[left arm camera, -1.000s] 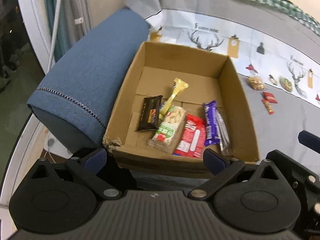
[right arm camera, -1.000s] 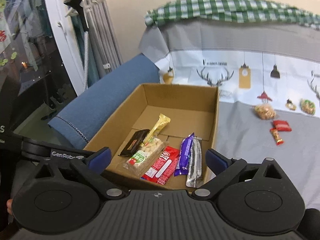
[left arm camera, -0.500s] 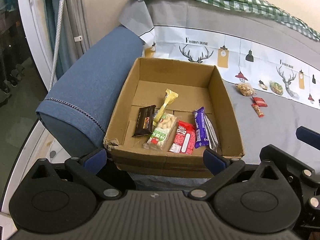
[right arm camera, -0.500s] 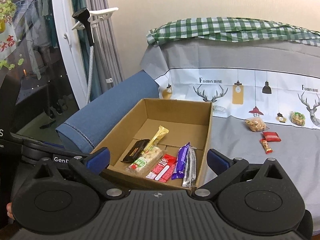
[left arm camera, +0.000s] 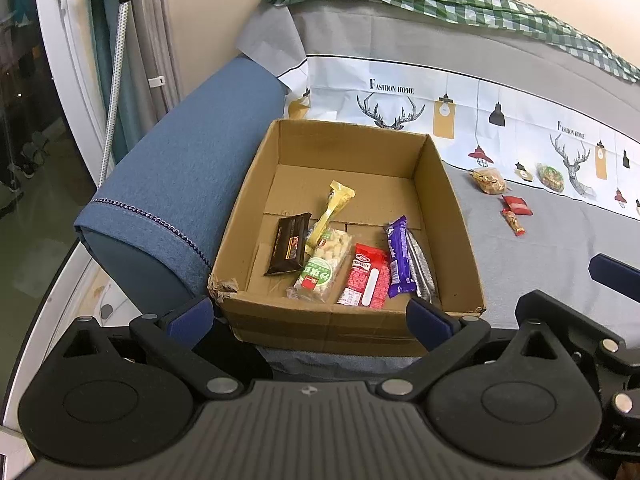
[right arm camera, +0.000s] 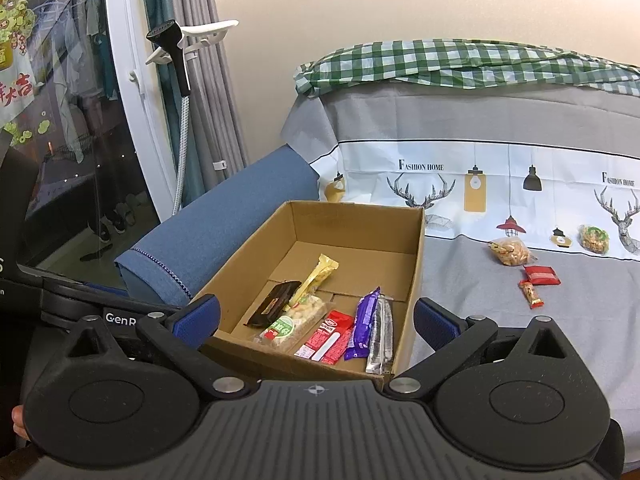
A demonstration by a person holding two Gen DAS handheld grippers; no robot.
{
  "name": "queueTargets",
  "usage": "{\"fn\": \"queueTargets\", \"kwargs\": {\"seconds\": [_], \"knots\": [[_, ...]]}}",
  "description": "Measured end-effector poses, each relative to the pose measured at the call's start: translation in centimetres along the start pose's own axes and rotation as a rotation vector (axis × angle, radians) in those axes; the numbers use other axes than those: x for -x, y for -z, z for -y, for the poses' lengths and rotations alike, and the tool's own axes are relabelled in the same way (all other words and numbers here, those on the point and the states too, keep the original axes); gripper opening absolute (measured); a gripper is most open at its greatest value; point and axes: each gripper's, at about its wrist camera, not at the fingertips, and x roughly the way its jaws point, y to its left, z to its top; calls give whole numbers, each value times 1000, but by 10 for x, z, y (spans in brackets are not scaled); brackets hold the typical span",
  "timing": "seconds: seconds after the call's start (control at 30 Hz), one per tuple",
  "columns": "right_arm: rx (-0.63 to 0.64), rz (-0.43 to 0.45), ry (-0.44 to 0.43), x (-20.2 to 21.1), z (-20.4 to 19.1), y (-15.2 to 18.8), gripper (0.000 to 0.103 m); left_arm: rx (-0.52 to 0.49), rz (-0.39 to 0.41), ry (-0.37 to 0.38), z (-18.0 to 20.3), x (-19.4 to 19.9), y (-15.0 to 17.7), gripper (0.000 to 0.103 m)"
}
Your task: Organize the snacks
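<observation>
inside one open brown cardboard box [left arm camera: 452, 216] on the grey sofa cover [left arm camera: 540, 256], six wrapped snack bars [left arm camera: 366, 276], four loose snacks [right arm camera: 528, 264] well apart on the cover, left gripper [left arm camera: 308, 314] and right gripper [right arm camera: 316, 318] both spread wide, empty

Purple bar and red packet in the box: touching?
Touching. Left wrist view shows the purple bar lying edge to edge against the red packet, no cardboard visible between them.

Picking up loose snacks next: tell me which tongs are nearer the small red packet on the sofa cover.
Right. The right tongs sit closer to the red packet; the left tongs sit beyond the cardboard box.
</observation>
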Motion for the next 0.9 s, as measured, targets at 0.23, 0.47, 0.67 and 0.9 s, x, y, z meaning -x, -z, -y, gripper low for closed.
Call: {"fn": "queueTargets", "kwargs": {"seconds": [0.23, 0.47, 0.67, 0.9], "knots": [[-10, -14, -1, -5, 0, 0, 102, -2, -10, 2, -1, -4, 0, 103], [-19, -29, 0, -9, 2, 0, 102, -7, -26, 6, -1, -9, -1, 103], [-31, -44, 2, -14, 3, 0, 102, -11, -36, 5, 0, -13, -1, 103], [-38, -56, 0, -18, 5, 1, 102, -14, -47, 1, 1, -17, -2, 103]]}}
